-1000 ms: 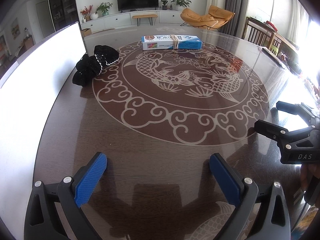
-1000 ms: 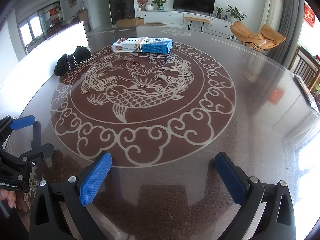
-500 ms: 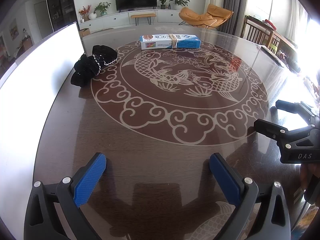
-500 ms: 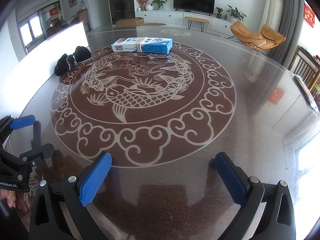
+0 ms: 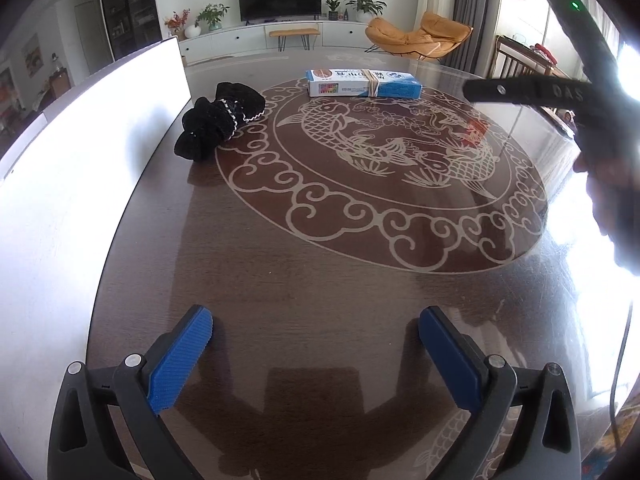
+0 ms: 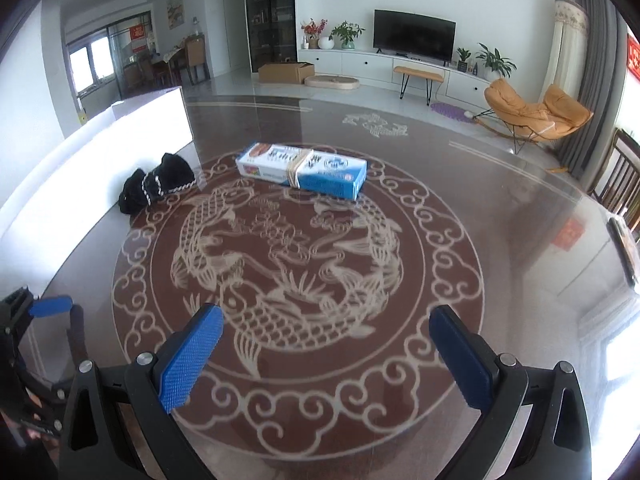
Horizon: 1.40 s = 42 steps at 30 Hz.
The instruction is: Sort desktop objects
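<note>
Box [image 6: 301, 171] and black cloth [image 6: 155, 187] lie far on tabletop [image 6: 500, 240], ungrasped; left gripper [image 5: 316, 344] and right gripper [image 6: 326, 354] jaws spread, ready to approach.

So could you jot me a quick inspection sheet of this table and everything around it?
Surface: dark glossy round table with pale fish-and-cloud inlay.
Job's things: blue-and-white long carton bound with a rubber band; black fabric bundle with white trim, beside the white board.
Clutter: nothing seen.
Grippers: left gripper and right gripper both open, empty, blue pads.
Cables: thin dark cable at right edge.
Surroundings: television, orange lounge chair, potted plants.
</note>
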Tool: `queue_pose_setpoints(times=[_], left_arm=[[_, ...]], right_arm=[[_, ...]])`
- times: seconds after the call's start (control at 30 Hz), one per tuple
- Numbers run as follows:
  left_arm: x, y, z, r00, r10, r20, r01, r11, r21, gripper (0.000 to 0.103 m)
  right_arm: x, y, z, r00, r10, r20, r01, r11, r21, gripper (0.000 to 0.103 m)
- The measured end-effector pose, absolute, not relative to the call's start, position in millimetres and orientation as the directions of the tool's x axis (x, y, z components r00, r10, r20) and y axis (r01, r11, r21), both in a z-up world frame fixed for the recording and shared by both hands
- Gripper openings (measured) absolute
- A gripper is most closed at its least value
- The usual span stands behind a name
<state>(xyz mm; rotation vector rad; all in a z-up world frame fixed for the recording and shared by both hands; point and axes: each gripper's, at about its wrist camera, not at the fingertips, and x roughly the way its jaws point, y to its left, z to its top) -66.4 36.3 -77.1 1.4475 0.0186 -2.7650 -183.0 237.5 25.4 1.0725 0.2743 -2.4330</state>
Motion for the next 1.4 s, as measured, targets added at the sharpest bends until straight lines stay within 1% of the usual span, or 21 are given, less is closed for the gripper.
queue_pose_setpoints(times=[0.07, 0.23, 0.37, 0.47, 0.57, 0.73, 1.03, 1.27, 1.4], left_arm=[[-66, 37, -77, -0.570, -0.016, -0.821, 0.026, -1.000, 0.002, 0.103], [-65, 35, -78, -0.572, -0.018, -0.820, 0.031, -1.000, 0.000, 0.103], [-65, 35, -78, -0.572, -0.017, -0.820, 0.030, -1.000, 0.000, 0.103], [-66, 35, -78, -0.572, -0.017, -0.820, 0.031, -1.000, -0.001, 0.103], [-66, 35, -78, -0.572, -0.017, -0.820, 0.031, -1.000, -0.001, 0.103], [-66, 35, -78, -0.573, -0.017, -0.820, 0.031, -1.000, -0.001, 0.103], [-66, 34, -79, -0.573, -0.017, -0.820, 0.031, -1.000, -0.001, 0.103], [-66, 34, -79, -0.573, -0.016, -0.819, 0.030, -1.000, -0.002, 0.103], [-66, 34, -79, -0.573, -0.017, -0.819, 0.031, -1.000, 0.000, 0.103]], right_arm=[[-223, 219, 38, -0.582, -0.345, -0.737, 0.486, -0.874, 0.026, 0.103], [-323, 168, 41, -0.511, -0.304, -0.804, 0.451, -0.891, 0.051, 0.103], [-362, 149, 32, -0.495, -0.298, -0.816, 0.390, -0.915, 0.098, 0.103], [-378, 137, 19, -0.447, -0.309, -0.840, 0.410, -0.905, 0.114, 0.103], [-386, 132, 6, -0.403, -0.286, -0.869, 0.443, -0.892, 0.088, 0.103], [-387, 148, -11, -0.256, -0.405, -0.878, 0.440, -0.858, 0.267, 0.103], [-344, 154, -9, -0.170, -0.490, -0.855, 0.506, -0.788, 0.351, 0.103], [-328, 133, -1, -0.204, -0.478, -0.854, 0.551, -0.777, 0.303, 0.103], [-319, 109, -7, -0.233, -0.388, -0.892, 0.608, -0.774, 0.178, 0.103]])
